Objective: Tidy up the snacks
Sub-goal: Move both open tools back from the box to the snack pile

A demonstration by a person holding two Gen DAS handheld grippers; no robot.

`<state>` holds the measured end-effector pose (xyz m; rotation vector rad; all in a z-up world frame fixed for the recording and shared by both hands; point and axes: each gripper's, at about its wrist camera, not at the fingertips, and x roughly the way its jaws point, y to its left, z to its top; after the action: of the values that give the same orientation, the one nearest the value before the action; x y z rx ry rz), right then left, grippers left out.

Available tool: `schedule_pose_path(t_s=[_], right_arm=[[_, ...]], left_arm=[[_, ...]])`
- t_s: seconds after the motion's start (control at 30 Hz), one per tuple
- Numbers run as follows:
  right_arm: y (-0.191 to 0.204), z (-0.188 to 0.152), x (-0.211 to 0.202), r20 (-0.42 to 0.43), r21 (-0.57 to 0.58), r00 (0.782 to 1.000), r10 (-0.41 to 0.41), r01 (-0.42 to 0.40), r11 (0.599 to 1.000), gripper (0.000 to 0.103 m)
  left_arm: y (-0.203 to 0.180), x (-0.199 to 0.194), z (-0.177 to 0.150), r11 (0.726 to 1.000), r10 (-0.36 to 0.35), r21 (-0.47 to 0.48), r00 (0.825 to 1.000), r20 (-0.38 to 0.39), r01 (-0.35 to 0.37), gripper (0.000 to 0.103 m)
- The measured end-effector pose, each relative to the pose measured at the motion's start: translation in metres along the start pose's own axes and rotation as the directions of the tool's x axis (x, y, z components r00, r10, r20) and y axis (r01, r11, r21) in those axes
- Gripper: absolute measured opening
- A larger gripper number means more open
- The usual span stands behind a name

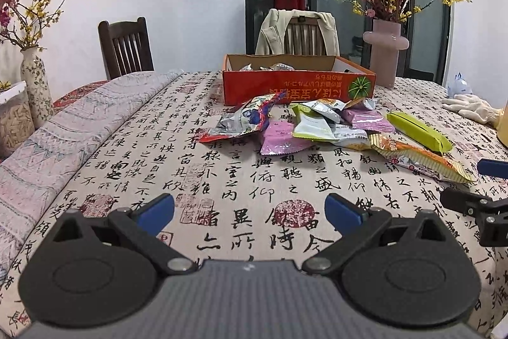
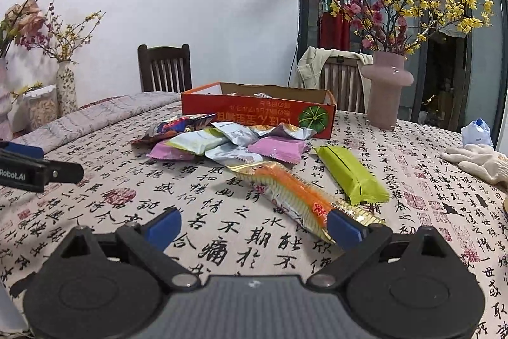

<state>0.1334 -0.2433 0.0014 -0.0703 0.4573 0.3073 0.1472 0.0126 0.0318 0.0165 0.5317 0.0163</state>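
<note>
A pile of snack packets (image 1: 298, 126) (image 2: 235, 142) lies on the calligraphy tablecloth in front of an orange cardboard box (image 1: 298, 81) (image 2: 257, 113) that holds a few wrapped snacks. A long orange packet (image 2: 298, 199) (image 1: 419, 159) and a green bar (image 2: 352, 175) (image 1: 419, 132) lie nearest the right side. My left gripper (image 1: 249, 212) stands open over bare cloth, short of the pile. My right gripper (image 2: 254, 226) is open too; its right fingertip (image 2: 344, 227) overlaps the near end of the orange packet, with nothing pinched.
A pink vase (image 1: 385, 53) (image 2: 385, 88) with flowering branches stands right of the box. White gloves (image 2: 476, 161) (image 1: 470, 110) lie at the far right. A folded grey quilt (image 1: 79, 129) covers the table's left side, by a floral vase (image 1: 36, 84). Chairs stand behind.
</note>
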Motion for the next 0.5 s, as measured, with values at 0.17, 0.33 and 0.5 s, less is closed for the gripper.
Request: schedule_pose_path(t_s=[0.17,0.33,0.5], right_arm=[[-0.003,0.008,0.010,-0.017,0.004,1.000,-0.010,0.010,1.000,0.098],[-0.014,0.019,0.021,-0.028,0.028,0.999,-0.025,0.025,0.999,0.098],[-0.031,0.039,0.036,-0.029,0.055,0.999,-0.025,0.027,0.998,0.097]], left_arm=[[0.001,0.015,0.009,1.000,-0.015,-0.008,1.000,-0.012,0.015,0.102],[-0.005,0.036,0.033,0.998,-0.065,0.025,0.998,-0.004,0.065,0.099],[-0.030,0.071,0.076,0.977,-0.189,0.098,0.982,0.014,0.187,0.095]])
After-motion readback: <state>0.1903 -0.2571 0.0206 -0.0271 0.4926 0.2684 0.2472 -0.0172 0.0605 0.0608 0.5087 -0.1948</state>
